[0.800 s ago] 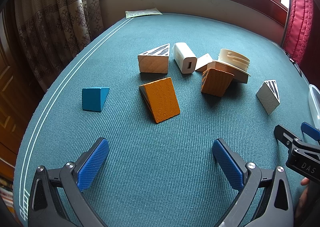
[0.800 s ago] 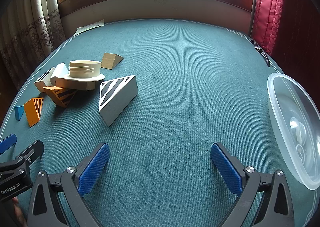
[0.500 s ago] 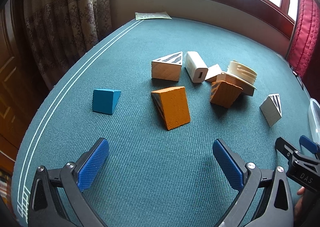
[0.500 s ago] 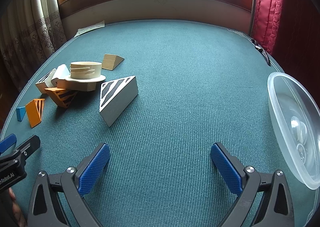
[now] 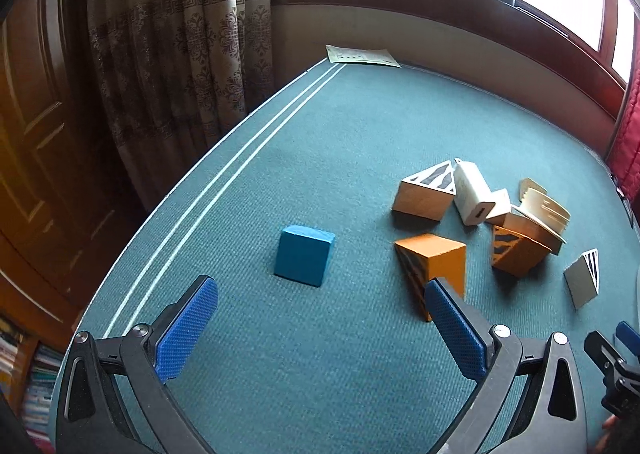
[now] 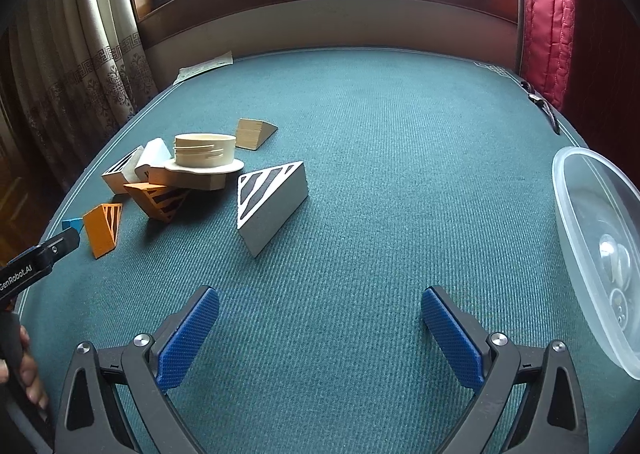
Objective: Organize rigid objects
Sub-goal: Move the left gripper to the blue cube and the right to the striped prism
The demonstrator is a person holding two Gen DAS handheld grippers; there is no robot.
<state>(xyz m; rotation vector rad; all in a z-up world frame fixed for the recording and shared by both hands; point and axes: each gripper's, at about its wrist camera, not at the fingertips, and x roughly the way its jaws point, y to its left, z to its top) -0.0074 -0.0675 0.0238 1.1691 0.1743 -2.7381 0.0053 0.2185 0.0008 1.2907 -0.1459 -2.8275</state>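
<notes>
A blue wedge block (image 5: 305,255) lies on the green table cloth just ahead of my left gripper (image 5: 320,318), which is open and empty. To its right lie an orange striped wedge (image 5: 434,268), a wooden wedge (image 5: 424,194), a white charger (image 5: 474,194) and a pile with a cream round lid (image 5: 546,210). A grey striped wedge (image 6: 272,200) lies ahead and left of my right gripper (image 6: 320,318), open and empty. The pile with the cream lid (image 6: 205,152) and orange wedges (image 6: 105,223) sits further left.
A clear plastic container (image 6: 596,250) rests at the table's right edge. A paper sheet (image 5: 360,55) lies at the far corner by the curtain (image 5: 180,54). A small wooden wedge (image 6: 254,133) sits behind the pile. The table's left edge with white lines (image 5: 224,178) drops off.
The left gripper has swung left, so the blue wedge now sits centred ahead of it and the pile has shifted right. The right gripper's view has tilted up slightly.
</notes>
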